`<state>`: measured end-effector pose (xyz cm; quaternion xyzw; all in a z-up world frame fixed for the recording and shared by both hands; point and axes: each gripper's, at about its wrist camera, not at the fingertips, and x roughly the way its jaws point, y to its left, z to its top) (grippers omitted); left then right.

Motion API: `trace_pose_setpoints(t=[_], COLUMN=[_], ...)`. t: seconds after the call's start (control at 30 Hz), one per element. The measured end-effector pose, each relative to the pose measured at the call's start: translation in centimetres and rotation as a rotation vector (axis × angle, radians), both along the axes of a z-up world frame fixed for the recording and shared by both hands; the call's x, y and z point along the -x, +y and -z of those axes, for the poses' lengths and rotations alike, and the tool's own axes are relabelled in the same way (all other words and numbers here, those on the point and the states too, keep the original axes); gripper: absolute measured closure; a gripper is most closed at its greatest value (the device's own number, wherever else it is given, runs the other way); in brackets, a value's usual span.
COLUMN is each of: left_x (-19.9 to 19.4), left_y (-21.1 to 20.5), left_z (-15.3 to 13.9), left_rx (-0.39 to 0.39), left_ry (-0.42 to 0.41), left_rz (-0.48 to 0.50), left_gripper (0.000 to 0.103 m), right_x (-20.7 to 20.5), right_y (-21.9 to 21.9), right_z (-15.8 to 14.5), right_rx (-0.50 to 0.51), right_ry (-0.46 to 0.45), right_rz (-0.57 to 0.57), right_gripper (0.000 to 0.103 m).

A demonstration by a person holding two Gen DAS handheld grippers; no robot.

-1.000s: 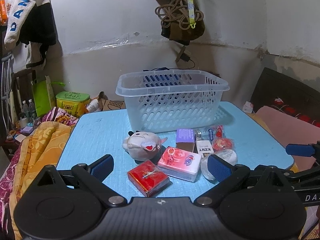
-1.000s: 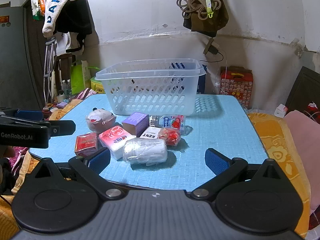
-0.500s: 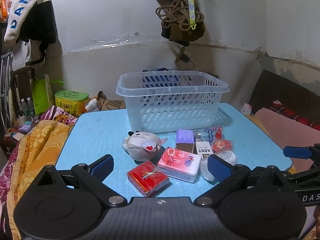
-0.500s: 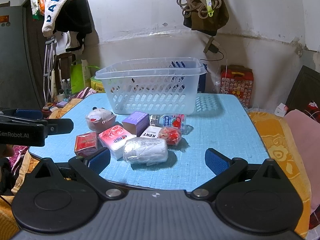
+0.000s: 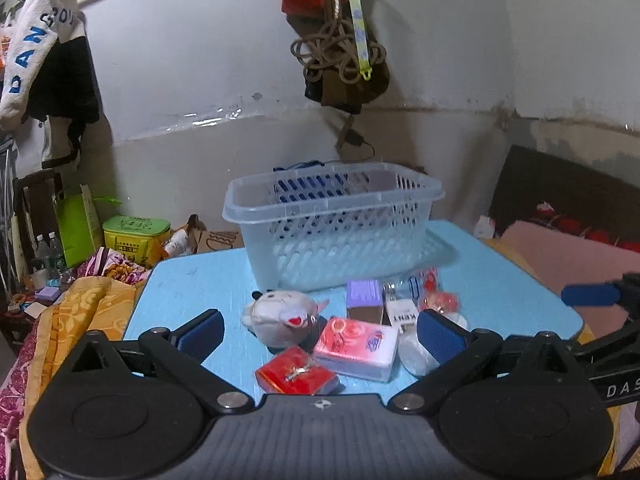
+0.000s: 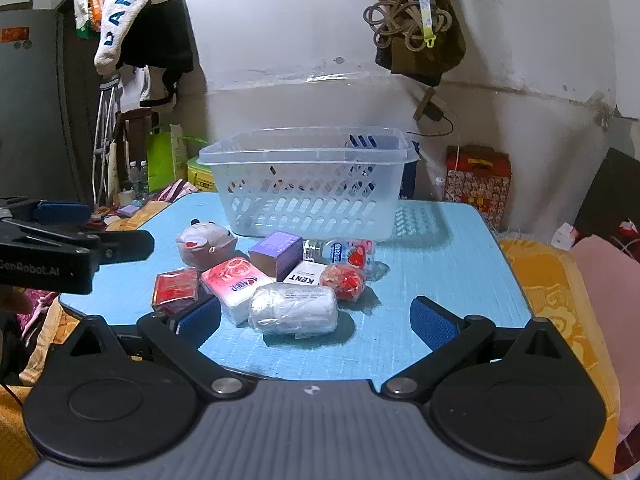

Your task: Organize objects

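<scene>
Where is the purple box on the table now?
In the right wrist view the purple box lies left of centre on the blue table, before the white basket, beside the KENT pack.

Basket [image 6: 308, 188] on table [image 6: 448, 264], behind plush toy [image 6: 204, 242].

Clutter near the table's front edge, bare room to the right

The table [image 6: 452, 276] lies bare along its right edge and front-right corner. A tight cluster, from plush toy [image 6: 204, 242] to wrapped white roll [image 6: 294, 309], crowds the front-left, touching or nearly so. The basket [image 6: 308, 188] blocks the back edge, its top open.
</scene>
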<state>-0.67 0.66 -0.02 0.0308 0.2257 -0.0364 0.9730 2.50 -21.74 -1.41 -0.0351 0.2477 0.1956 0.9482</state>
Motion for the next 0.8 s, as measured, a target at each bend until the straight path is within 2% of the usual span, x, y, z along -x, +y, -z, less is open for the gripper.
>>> trace_pose_setpoints(t=[0.3, 0.8], left_x=[0.13, 0.19], left_y=[0.87, 0.80], left_z=[0.14, 0.11], left_rx=[0.044, 0.013], left_ry=[0.013, 0.010], left_rz=[-0.026, -0.023], left_gripper=[0.000, 0.001], right_x=[-0.20, -0.11], right_y=[-0.38, -0.77], right_z=[0.09, -0.11], right_rx=[-0.042, -0.052], right_ry=[0.030, 0.022], right_rz=[-0.012, -0.002], right_gripper=[0.000, 0.000])
